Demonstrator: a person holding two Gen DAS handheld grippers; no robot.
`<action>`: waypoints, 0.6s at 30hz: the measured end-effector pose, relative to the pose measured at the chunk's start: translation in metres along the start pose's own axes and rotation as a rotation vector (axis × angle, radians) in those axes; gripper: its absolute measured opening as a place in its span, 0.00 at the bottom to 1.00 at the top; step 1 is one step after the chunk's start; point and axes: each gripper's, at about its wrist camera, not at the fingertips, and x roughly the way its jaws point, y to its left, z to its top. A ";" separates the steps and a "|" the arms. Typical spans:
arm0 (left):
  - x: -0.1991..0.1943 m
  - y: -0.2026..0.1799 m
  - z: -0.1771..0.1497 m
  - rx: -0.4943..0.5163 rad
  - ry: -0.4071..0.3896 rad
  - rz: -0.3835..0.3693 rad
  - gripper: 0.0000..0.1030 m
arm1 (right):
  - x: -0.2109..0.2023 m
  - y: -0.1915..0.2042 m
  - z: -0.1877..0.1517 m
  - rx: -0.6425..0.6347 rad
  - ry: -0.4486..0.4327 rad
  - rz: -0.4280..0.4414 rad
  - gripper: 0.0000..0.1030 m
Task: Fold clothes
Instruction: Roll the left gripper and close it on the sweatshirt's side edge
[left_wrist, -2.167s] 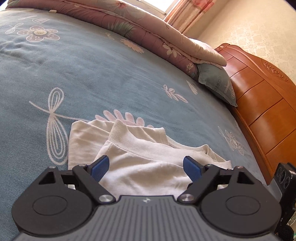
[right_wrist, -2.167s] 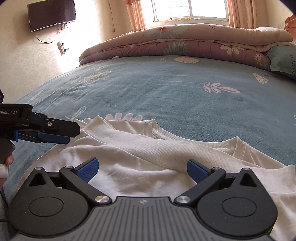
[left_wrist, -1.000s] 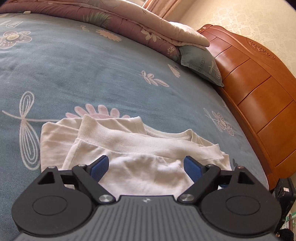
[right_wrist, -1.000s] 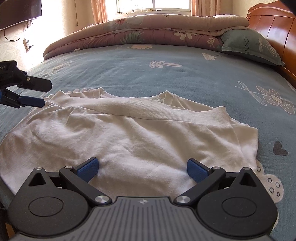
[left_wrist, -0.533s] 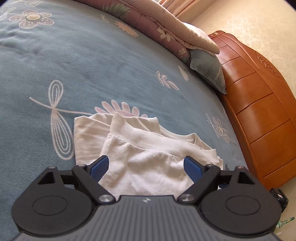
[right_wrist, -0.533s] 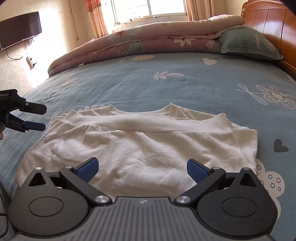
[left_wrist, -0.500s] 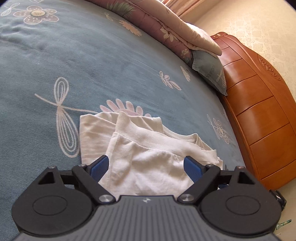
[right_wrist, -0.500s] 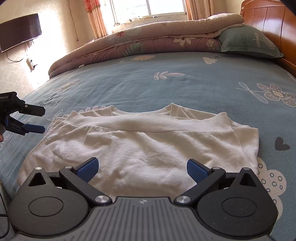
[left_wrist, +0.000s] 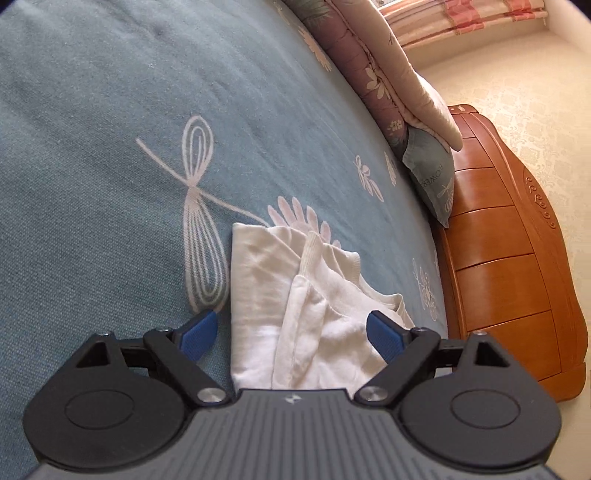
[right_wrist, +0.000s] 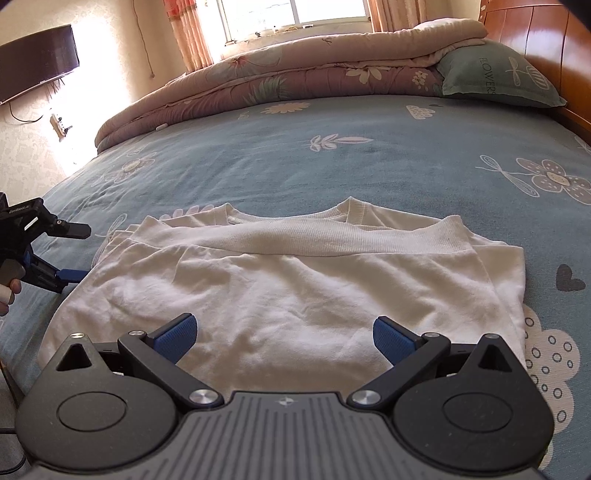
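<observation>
Right, the white shirt (right_wrist: 288, 288) lies on the blue bedspread (right_wrist: 332, 166), its ribbed hem doubled up to just below the collar, sleeves tucked under, a broad flat rectangle near my edge of the bed. I've got the left gripper (left_wrist: 291, 334) at its left side, jaws spread wide and holding nothing, straddling the layered edge; the right gripper (right_wrist: 284, 334) hovers over the near middle, likewise spread and empty. To my eye this fits either a further fold across or a finished bundle, so I won't commit. If I do take that left edge, I'd want all the layers between the pads together, low against the bedspread, and the stack kept square. Quilt (right_wrist: 295, 77) and pillow (right_wrist: 495, 74) sit well clear by the headboard (left_wrist: 517, 258)
</observation>
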 end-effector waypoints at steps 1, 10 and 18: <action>0.005 -0.001 0.006 0.004 -0.001 -0.008 0.85 | 0.001 0.001 0.000 -0.003 0.002 -0.002 1.00; 0.027 -0.005 0.025 0.055 0.041 -0.067 0.83 | 0.002 0.006 0.004 -0.016 0.006 -0.007 1.00; 0.022 0.003 0.019 0.075 0.134 -0.116 0.73 | -0.002 0.016 0.007 -0.045 0.002 0.000 1.00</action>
